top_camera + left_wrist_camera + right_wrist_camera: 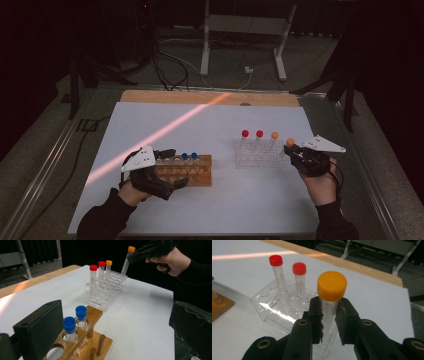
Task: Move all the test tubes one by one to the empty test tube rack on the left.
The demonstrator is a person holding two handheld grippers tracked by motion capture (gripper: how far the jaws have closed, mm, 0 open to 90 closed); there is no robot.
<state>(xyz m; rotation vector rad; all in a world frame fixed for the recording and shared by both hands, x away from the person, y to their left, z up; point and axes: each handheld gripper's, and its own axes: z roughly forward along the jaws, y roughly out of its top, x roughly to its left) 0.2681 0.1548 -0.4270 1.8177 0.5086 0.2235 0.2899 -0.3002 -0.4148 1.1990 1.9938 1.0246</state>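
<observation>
Two racks, six capped tubes, two grippers.

From the left: the left gripper (170,167), jaws spread wide, straddles the wooden peg rack (192,172) holding two blue-capped clear tubes (75,323). The clear plastic rack (259,155) carries two red-capped tubes (252,134) and one orange-capped tube (274,136). The right gripper (329,315) clamps a second orange-capped clear tube (331,290) just below its cap, tilted at the rack's right end.

place: probably a lab | evidence: capped tubes in clear rack (106,293) and wooden rack (82,340) | surroundings: dark, unclear
</observation>
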